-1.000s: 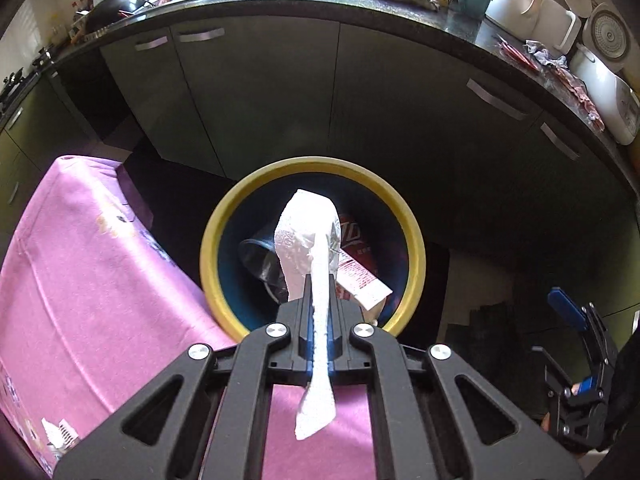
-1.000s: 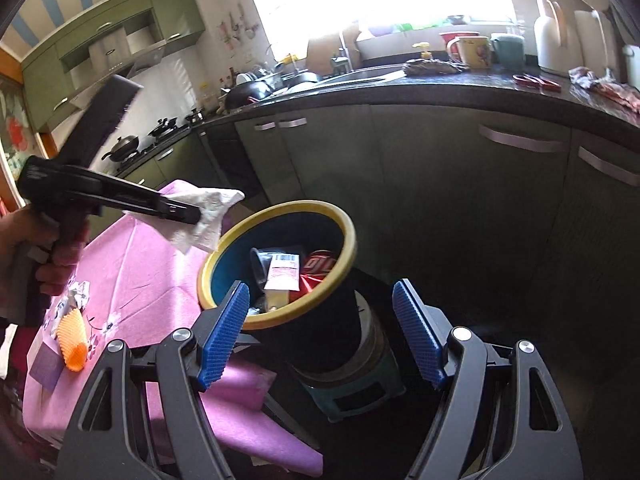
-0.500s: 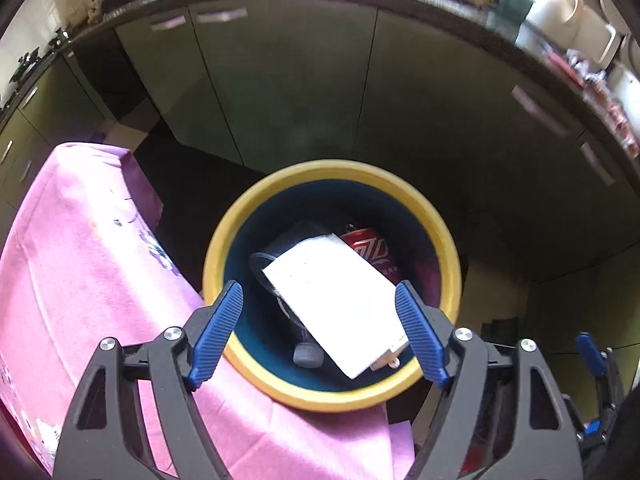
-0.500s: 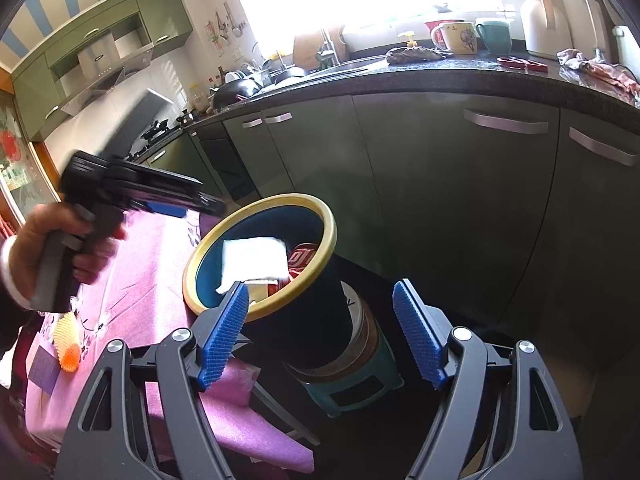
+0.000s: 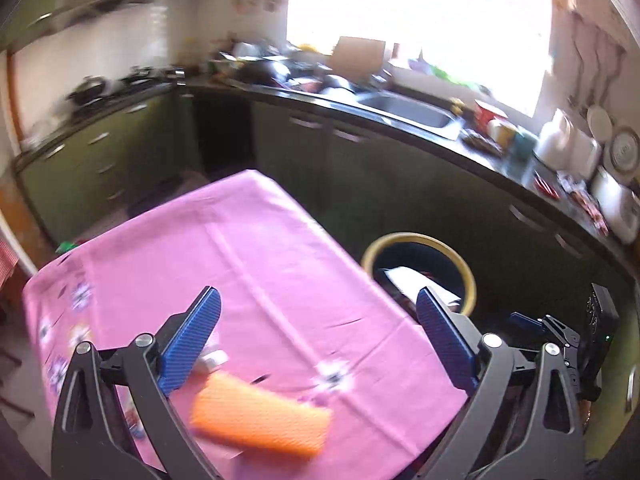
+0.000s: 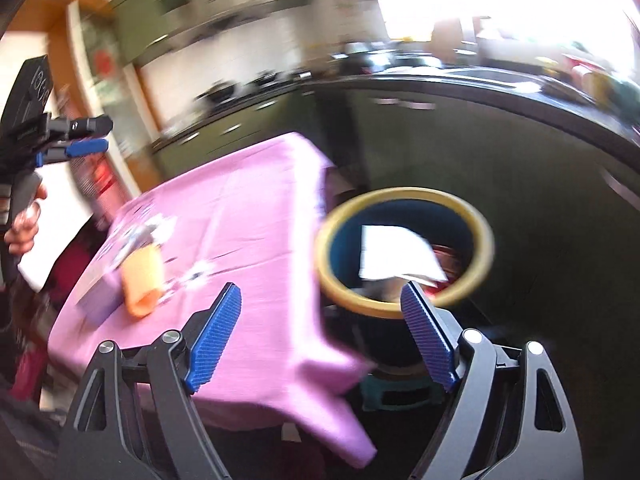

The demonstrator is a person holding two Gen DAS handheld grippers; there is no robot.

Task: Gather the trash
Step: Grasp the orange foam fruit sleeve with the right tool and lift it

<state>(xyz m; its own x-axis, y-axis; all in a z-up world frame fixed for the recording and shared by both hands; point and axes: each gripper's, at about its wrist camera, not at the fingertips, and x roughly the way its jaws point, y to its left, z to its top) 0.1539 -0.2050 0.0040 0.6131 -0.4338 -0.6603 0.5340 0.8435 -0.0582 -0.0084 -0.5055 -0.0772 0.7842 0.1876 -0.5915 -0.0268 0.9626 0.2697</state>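
**Both grippers empty over the pink worktop, paper lying in the bin**

The left gripper (image 5: 318, 336) hangs above the pink-clothed worktop (image 5: 256, 248) with its blue fingers (image 5: 192, 338) spread wide and opening further, and nothing sits between them. Just below them, at about 6 o'clock in the left wrist view, lies an orange ribbed piece (image 5: 260, 420) on the cloth, with a small white scrap (image 5: 214, 358) at its 11 o'clock, beside the left-side finger. Both are blurred, so what they are I cannot tell.

The yellow-rimmed bin (image 5: 418, 238) stands off the worktop's edge, at about 2 o'clock from the left gripper. A white sheet of paper (image 5: 416, 282) lies inside it, on top of the other rubbish, partly hidden behind the right-side finger.

The right gripper (image 6: 320, 336) also has its fingers (image 6: 214, 338) set wide and spreading, with nothing gripped. In its view the bin (image 6: 400, 196) is at 1 o'clock, resting on a green stool (image 6: 396, 394), and the white paper (image 6: 394, 252) shows clearly inside, with something red next to it. The orange piece (image 6: 142, 278) lies at 10 o'clock on the pink cloth (image 6: 248, 216). At 9 o'clock, at the frame's edge, a hand (image 6: 24, 224) holds the other gripper (image 6: 86, 136) up above the worktop.

A dark counter (image 5: 440, 148) with a sink (image 5: 412, 110) curves behind the scene.
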